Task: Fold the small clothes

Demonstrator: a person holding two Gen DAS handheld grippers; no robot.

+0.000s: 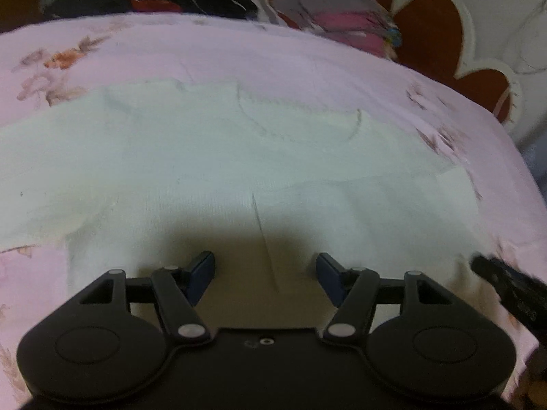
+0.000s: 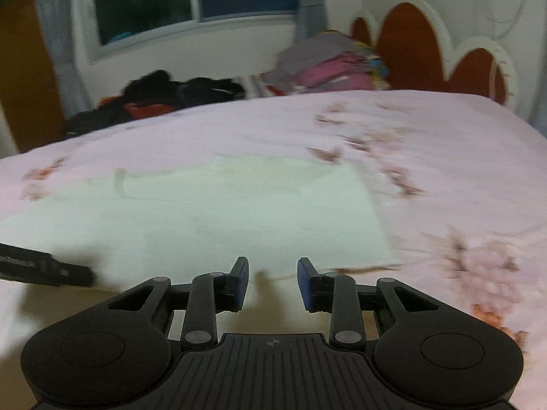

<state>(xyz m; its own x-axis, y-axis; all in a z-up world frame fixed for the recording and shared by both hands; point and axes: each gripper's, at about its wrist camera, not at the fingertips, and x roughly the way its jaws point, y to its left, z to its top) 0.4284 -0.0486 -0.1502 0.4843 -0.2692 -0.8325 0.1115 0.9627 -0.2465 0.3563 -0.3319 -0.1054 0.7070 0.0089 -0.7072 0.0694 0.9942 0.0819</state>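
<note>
On the pink floral bedsheet (image 1: 239, 51) lies a pale green-white cotton garment (image 1: 205, 157); above it we hold both hand-held grippers, left (image 1: 265, 273) and right (image 2: 272, 282), spread and empty.

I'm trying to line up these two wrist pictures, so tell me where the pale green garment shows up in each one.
Left wrist view: the pale green garment spreads across the middle of the picture, just ahead of the open left hand-held gripper.
Right wrist view: the garment lies centre-left, ahead of the open right hand-held gripper.
Shared landmark: the stack of folded clothes at the far edge of the bed, by the red headboard.
</note>
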